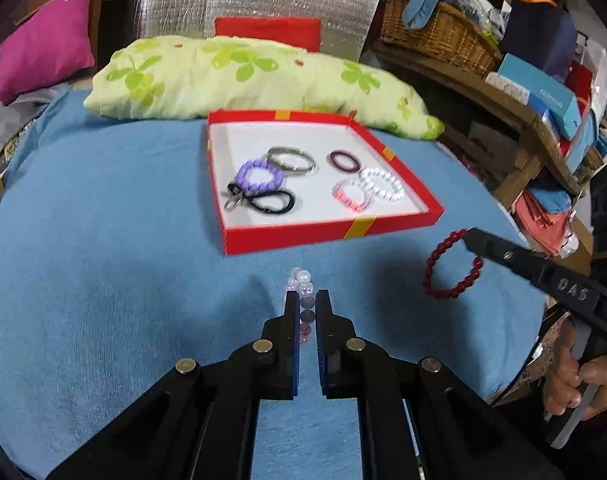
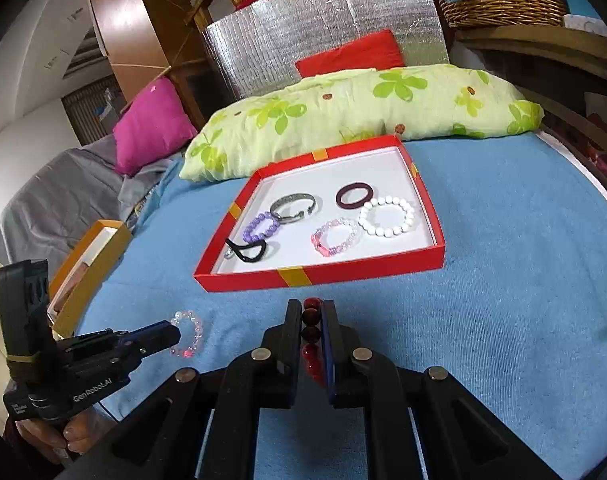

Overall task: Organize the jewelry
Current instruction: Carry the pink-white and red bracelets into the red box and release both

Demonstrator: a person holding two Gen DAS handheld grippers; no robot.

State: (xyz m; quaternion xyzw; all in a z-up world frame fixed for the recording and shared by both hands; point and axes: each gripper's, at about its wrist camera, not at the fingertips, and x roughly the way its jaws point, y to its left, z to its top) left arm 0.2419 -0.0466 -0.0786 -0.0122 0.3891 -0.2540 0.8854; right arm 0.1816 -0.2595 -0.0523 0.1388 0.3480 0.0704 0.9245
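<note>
Your left hand-held gripper (image 1: 306, 304) is clamped on a clear-and-pink bead bracelet (image 1: 302, 284), held just short of the red box (image 1: 331, 236) on the blue bed (image 1: 103, 240). Off that box's near right corner, your right hand-held gripper (image 2: 312, 312) is clamped on a dark red bead bracelet (image 1: 451, 268). Six pieces already lie inside that box; by my reading, only these two are left to go in.

A green-flowered pillow (image 1: 239, 76) is laid on the blue cover (image 1: 103, 240). A pink cushion (image 2: 153, 126) and wicker basket (image 1: 435, 32) are seen behind.
</note>
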